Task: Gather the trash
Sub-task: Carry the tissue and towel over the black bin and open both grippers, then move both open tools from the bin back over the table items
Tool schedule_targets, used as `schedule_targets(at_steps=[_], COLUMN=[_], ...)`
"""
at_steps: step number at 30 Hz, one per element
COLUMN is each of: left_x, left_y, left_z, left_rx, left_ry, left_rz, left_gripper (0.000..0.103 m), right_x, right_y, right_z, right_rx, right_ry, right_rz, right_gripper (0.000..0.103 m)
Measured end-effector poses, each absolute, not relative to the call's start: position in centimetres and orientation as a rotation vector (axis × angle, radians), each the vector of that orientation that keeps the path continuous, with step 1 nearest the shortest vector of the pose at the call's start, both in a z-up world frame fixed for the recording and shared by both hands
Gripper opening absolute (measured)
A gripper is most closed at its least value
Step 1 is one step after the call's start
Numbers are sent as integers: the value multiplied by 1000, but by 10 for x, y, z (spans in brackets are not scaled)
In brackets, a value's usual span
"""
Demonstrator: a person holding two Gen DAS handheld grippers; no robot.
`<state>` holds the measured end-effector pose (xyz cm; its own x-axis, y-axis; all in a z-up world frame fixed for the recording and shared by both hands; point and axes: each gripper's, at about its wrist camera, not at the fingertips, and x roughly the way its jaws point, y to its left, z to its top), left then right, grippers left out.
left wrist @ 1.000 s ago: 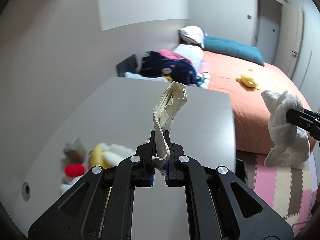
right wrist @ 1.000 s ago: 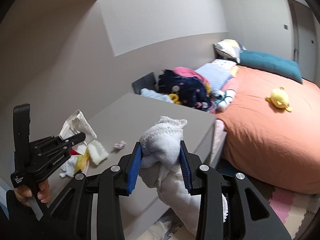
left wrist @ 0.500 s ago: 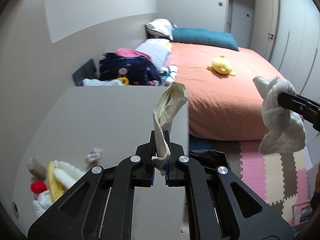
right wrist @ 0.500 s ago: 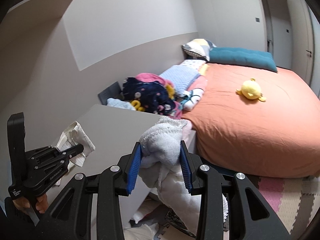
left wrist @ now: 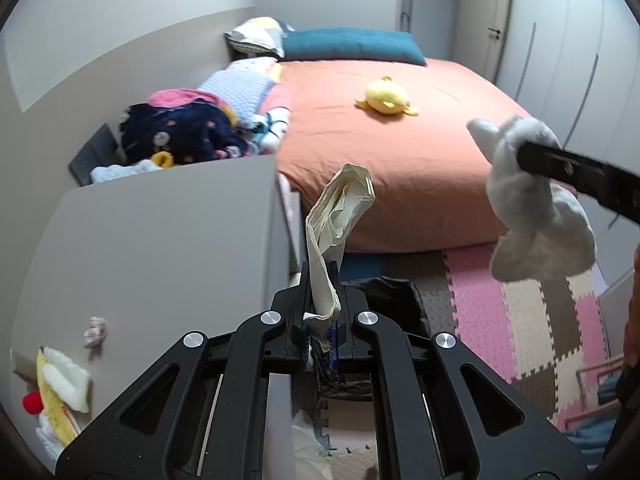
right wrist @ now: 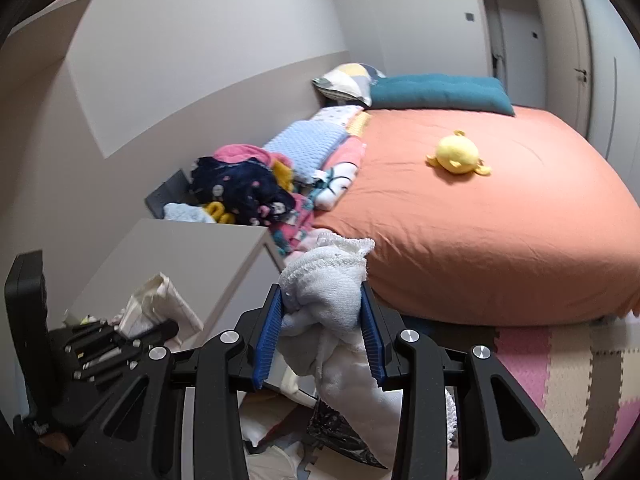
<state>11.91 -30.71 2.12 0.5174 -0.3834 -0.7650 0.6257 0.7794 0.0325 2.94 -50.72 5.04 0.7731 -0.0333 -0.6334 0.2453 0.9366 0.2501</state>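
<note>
Pinching the crumpled paper (left wrist: pixel 340 216) by its lower end, the left gripper (left wrist: pixel 320 312) holds it upright above the black trash bag (left wrist: pixel 396 300); light and crushable. To its right, the right gripper (right wrist: pixel 322 312) clamps the soft white cloth (right wrist: pixel 328 280) mid-bundle.

Left claw (left wrist: pixel 320 312) matte black with silver screws, right claw (right wrist: pixel 322 334) black, ribbed blue pads (right wrist: pixel 267 340)

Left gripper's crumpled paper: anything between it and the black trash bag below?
Nothing visible. The crumpled paper is clamped in the left gripper past the desk edge, with the black trash bag open beneath it.
</note>
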Motion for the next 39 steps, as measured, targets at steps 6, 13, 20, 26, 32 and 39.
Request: schedule_targets(at_steps=[6,13,20,26,32,39], left_x=[114,125,133,129,125,123], left_y=[-328,-346,-356,-358,-354,-344], left_z=[5,-17,-31,-32,-29,-25], left_rx=[366,387,410,439,439,433], left_ry=[860,929,959,954,947,938], left_rz=[-661,-686,-643,-652,-655,-643], left_gripper=[6,7,97,97,97,97], right_x=[36,51,70,68,65,63], right_y=[-527,-542,-559,-570,-570,-561], right_z=[37,19,7,8,9,14], right_rx=[360,381,371,391,391,383], right_ry=[706,757,808,792,788,784], right_rz=[-190,-202,-256,-276,-279,-270], right_gripper=[39,43,71,71,71,71])
